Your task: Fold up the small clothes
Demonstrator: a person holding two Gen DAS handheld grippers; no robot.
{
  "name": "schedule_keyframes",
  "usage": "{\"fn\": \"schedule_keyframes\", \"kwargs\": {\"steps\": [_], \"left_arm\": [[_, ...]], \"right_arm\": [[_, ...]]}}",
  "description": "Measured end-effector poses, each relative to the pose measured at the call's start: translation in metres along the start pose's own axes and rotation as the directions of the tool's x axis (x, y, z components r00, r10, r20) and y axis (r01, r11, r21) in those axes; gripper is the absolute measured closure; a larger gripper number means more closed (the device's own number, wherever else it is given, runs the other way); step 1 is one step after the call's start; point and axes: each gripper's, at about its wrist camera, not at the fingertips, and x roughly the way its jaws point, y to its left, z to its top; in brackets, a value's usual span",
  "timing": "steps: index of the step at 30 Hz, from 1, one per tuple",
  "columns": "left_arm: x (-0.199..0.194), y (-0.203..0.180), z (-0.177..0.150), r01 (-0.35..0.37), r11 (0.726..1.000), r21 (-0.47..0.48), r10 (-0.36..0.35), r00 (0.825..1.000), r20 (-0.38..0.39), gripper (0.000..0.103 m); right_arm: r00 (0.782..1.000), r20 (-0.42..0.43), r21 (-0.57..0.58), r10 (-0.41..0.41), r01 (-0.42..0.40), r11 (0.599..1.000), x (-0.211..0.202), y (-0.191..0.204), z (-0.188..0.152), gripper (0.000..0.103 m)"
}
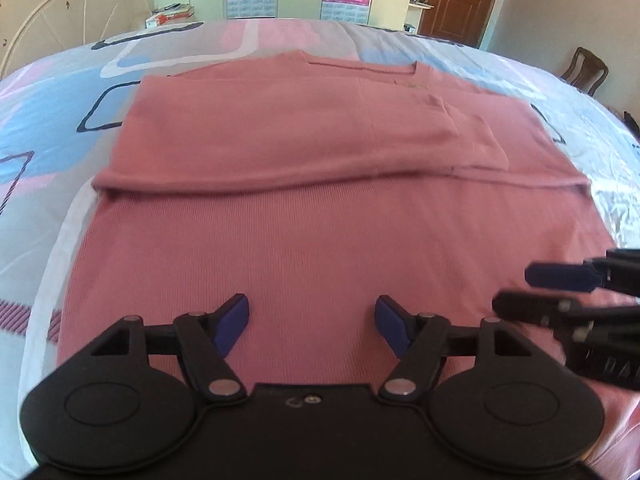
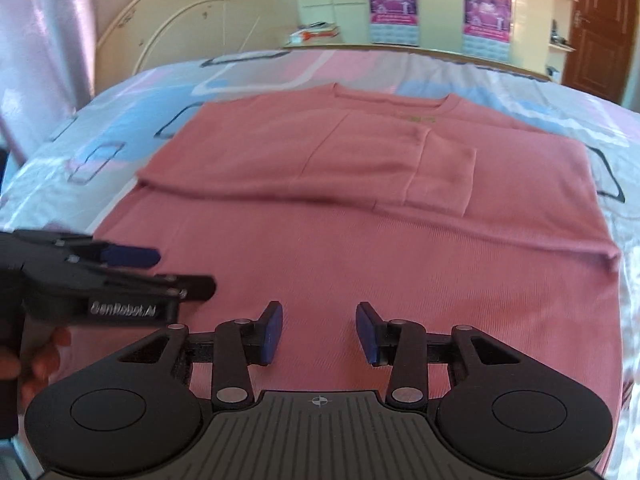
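Looking along the left gripper (image 1: 312, 322), its blue-padded jaws stand wide apart and hold nothing, hovering low over the near part of the pink ribbed knit top (image 1: 320, 240). That top lies flat on the bed's quilt with blue, pink and grey blocks (image 1: 52, 120), neckline away from the camera, both sleeves folded in across the chest and a cross-wise ridge running over its middle. The right gripper (image 1: 516, 292) enters from the right edge, seen side-on just above the cloth, with a gap between its fingers and nothing in it. I judge the sleeve folds finished and the lengthwise fold in hand: the next move calls for each claw to pinch the near hem, which lies below the frame here, at its own corner and carry it up toward the neckline evenly.

From the right gripper (image 2: 319, 330), the jaws are likewise parted and empty above the same pink top (image 2: 400, 260), whose folded sleeve cuff sits right of centre. The left gripper (image 2: 180, 272) comes in from the left, held in a hand, its fingers apart.

No basket, box or drawer for folded clothes shows in either view; only some boxes rest on a far shelf, their contents too small to tell.
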Motion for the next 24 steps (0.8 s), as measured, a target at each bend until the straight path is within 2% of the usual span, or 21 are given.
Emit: {"fn": "schedule_keyframes", "kwargs": {"steps": [2,3,4,8,12,14,16,19,22,24], "left_arm": [[-0.003,-0.005,-0.008,-0.031,0.999,0.03,0.03,0.999,0.017,0.033],[-0.006,-0.006,-0.009,-0.041,0.999,0.028,0.041,0.999,0.014,0.032],[-0.01,-0.005,-0.011,-0.049,0.999,0.014,0.049,0.999,0.006,0.032],[-0.028,-0.005,-0.027,-0.069,0.997,-0.025,0.069,0.998,0.003,0.034],[-0.04,-0.02,-0.04,-0.039,0.999,0.012,0.039,0.999,0.001,0.034],[-0.038,-0.025,-0.047,-0.043,0.998,0.043,0.044,0.999,-0.023,0.034],[-0.046,-0.021,-0.053,-0.025,0.999,0.029,0.026,1.0,-0.016,0.034],[-0.058,-0.01,-0.063,-0.01,0.999,0.036,0.01,1.0,0.0,0.033],[-0.064,0.003,-0.08,-0.014,0.999,0.039,0.015,1.0,-0.017,0.033],[-0.073,0.011,-0.093,-0.016,0.999,0.042,0.017,1.0,-0.013,0.033]], "right_arm": [[0.997,-0.059,-0.062,-0.051,0.047,0.997,0.012,0.003,-0.016,0.063],[0.998,-0.028,-0.1,-0.057,0.054,0.993,0.01,0.004,-0.023,0.063],[0.997,-0.034,-0.129,-0.068,0.063,0.99,0.007,0.005,-0.026,0.063],[1.0,0.006,-0.144,-0.002,0.003,0.99,-0.017,0.004,-0.032,0.062],[0.999,-0.012,-0.086,0.05,-0.05,0.995,-0.025,0.012,-0.043,0.062],[0.999,-0.042,-0.101,0.004,-0.008,0.995,-0.023,0.02,-0.055,0.062],[0.999,-0.009,-0.105,-0.032,0.031,0.994,-0.033,0.024,-0.065,0.062],[0.998,0.014,-0.034,-0.057,0.057,0.998,-0.053,0.023,-0.073,0.062],[0.991,-0.041,0.023,-0.126,0.127,0.992,-0.057,0.021,-0.095,0.062],[0.986,-0.028,0.035,-0.164,0.165,0.986,-0.064,0.022,-0.11,0.062]]}}
